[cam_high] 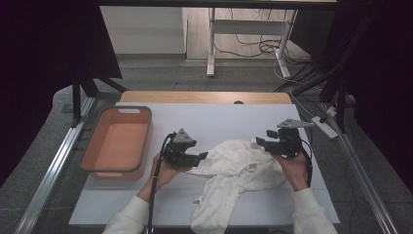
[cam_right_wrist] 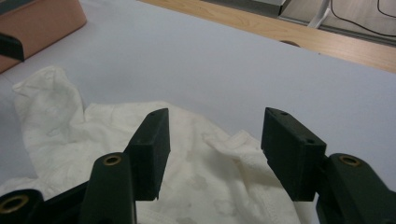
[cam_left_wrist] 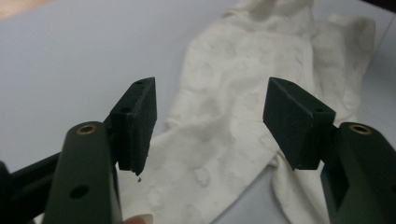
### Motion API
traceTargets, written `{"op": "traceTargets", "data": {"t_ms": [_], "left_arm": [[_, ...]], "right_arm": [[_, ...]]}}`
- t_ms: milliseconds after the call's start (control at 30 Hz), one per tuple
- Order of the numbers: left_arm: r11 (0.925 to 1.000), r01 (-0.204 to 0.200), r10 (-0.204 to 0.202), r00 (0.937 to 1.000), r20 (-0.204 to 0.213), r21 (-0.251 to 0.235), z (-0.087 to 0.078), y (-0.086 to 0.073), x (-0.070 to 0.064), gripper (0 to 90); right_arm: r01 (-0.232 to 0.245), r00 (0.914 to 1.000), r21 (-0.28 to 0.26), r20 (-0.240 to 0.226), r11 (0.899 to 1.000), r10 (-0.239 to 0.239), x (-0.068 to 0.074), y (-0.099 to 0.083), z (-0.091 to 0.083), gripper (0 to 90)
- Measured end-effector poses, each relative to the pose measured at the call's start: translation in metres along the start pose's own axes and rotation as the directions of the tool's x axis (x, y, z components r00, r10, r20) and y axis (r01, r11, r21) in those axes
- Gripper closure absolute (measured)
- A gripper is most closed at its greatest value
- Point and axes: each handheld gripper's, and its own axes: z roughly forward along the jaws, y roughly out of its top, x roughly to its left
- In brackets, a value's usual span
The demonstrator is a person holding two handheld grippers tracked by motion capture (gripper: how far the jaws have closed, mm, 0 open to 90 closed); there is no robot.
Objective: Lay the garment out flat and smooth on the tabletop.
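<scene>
A crumpled white garment (cam_high: 234,170) lies on the white table cover, one part hanging toward the front edge. My left gripper (cam_high: 203,156) sits at the garment's left edge, held in a hand. In the left gripper view its jaws are wide apart, left gripper (cam_left_wrist: 210,123) open over the white fabric (cam_left_wrist: 233,93), nothing pinched. My right gripper (cam_high: 259,142) hovers at the garment's upper right edge. In the right gripper view the right gripper (cam_right_wrist: 215,154) is open above the cloth (cam_right_wrist: 196,177), with nothing between the jaws.
An orange bin with a grey rim (cam_high: 117,141) stands at the left of the table; its corner (cam_right_wrist: 42,23) shows in the right gripper view. Bare white cover (cam_high: 209,119) stretches behind the garment. A wooden table edge (cam_high: 204,96) runs along the back.
</scene>
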Motion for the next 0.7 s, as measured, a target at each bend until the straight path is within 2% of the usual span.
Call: {"op": "traceTargets", "data": {"t_ms": [200, 300, 500, 567, 633, 667, 700], "left_arm": [[0.9944, -0.081, 0.076, 0.9950, 0.064, 0.068, 0.027, 0.001, -0.025, 35.7], [0.9906, -0.107, 0.100, 0.9911, 0.088, 0.085, 0.038, 0.003, -0.036, 35.6], [0.9832, -0.138, 0.125, 0.9860, 0.111, 0.120, 0.053, 0.001, -0.045, 39.1], [0.9784, -0.146, 0.130, 0.9851, 0.113, 0.146, 0.064, -0.002, -0.048, 42.2], [0.9729, -0.160, 0.144, 0.9839, 0.106, 0.167, 0.069, -0.004, -0.048, 52.2], [0.9762, -0.146, 0.131, 0.9863, 0.100, 0.161, 0.070, -0.005, -0.048, 58.8], [0.9775, -0.142, 0.126, 0.9862, 0.108, 0.156, 0.070, -0.005, -0.046, 65.9]], "right_arm": [[-0.006, 1.0000, 0.021, 0.002, 1.000, 0.006, -0.001, -0.003, 0.004, 41.8], [-0.012, 0.9999, 0.022, -0.006, 1.000, 0.012, -0.002, -0.004, 0.004, 41.8], [-0.024, 0.9997, 0.021, -0.005, 0.999, 0.024, -0.005, -0.005, 0.004, 41.6], [-0.030, 0.9995, 0.023, -0.005, 0.999, 0.030, -0.007, -0.006, 0.004, 41.4], [-0.035, 0.9994, 0.023, -0.002, 0.999, 0.035, -0.007, -0.007, 0.004, 41.3], [-0.036, 0.9994, 0.024, -0.002, 0.999, 0.036, -0.007, -0.007, 0.004, 41.2], [-0.035, 0.9994, 0.024, -0.001, 0.999, 0.035, -0.007, -0.007, 0.004, 41.2]]}}
